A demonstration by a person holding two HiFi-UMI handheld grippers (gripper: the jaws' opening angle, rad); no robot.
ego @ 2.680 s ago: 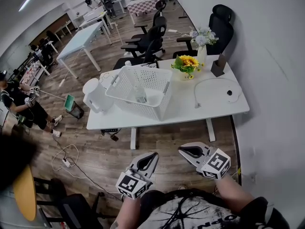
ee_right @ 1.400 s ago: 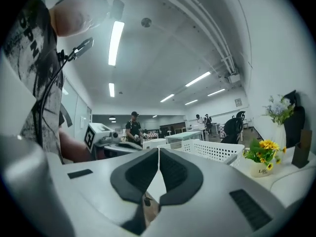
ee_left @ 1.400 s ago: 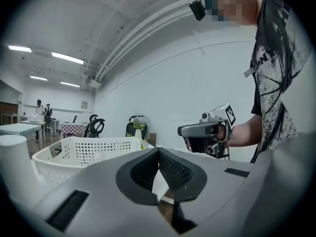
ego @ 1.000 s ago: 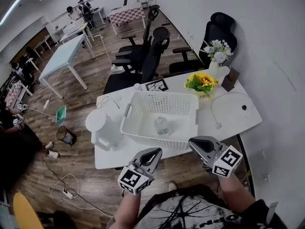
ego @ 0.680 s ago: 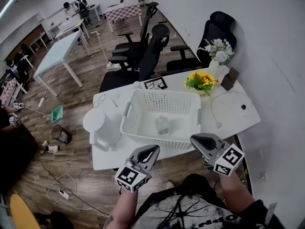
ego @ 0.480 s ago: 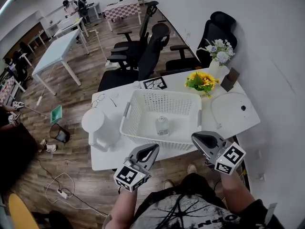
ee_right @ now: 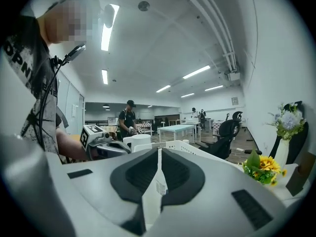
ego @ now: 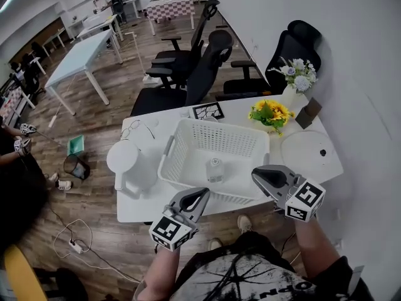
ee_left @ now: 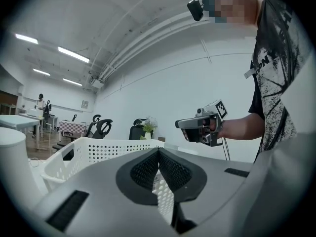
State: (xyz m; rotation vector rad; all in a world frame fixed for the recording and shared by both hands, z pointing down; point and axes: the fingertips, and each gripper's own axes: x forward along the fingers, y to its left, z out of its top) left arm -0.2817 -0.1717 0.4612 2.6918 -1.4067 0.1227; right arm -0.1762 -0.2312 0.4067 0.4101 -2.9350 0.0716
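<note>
By the near edge of the white table (ego: pixel 141 204), we hold our two grippers up in the air. Our left gripper (ego: pixel 202 195) has its two jaws pressed together, and there is nothing between them. Its tip points at the near wall of the white basket (ego: pixel 219 135). Our right gripper (ego: pixel 255 175) has its jaws pressed together too, and it holds nothing. It hovers by the near right corner of the basket. We cannot see either one touching the basket.

The basket sits in the middle of the table. Its walls are full of little holes. Inside it, on the bottom, one small white bottle (ego: pixel 214 168) stands up straight.

Just left of the basket stands a big white jug (ego: pixel 128 163). We cannot tell if the two touch. Behind the basket, on the right, is a pot of yellow flowers (ego: pixel 270 113). A white vase (ego: pixel 289 95) with pale flowers stands a bit farther back. A round white disc (ego: pixel 307 148) lies flat to the right of the basket. Black chairs (ego: pixel 203 74) stand behind the table.
</note>
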